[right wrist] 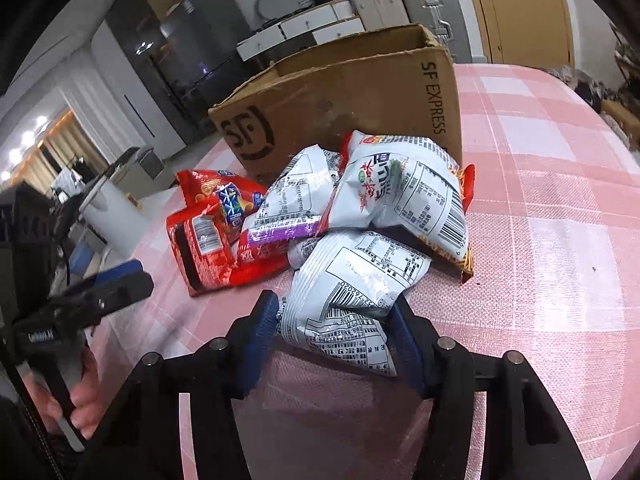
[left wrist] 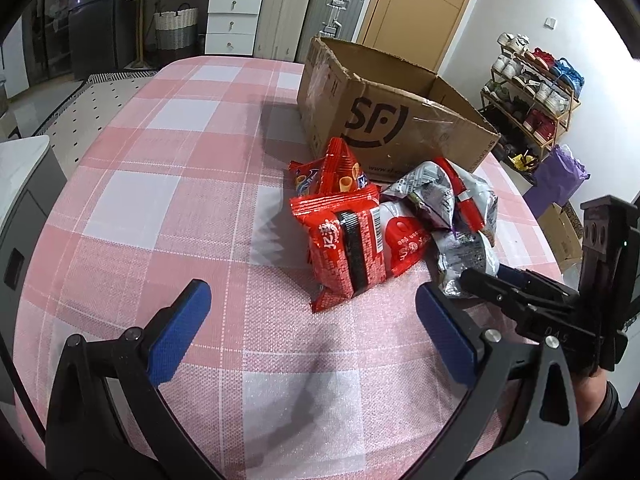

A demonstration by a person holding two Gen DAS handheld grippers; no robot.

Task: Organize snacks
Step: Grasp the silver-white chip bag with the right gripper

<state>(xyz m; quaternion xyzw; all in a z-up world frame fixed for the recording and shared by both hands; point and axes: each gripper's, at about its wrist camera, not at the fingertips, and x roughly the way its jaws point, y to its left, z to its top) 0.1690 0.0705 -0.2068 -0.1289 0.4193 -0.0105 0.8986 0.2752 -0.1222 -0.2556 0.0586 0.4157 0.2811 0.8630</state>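
Cardboard box interior hidden behind its walls, silver bag bottom edge covered by right claw pads, small print unreadable, red packets partly buried under silver ones, surface cut off by frame.
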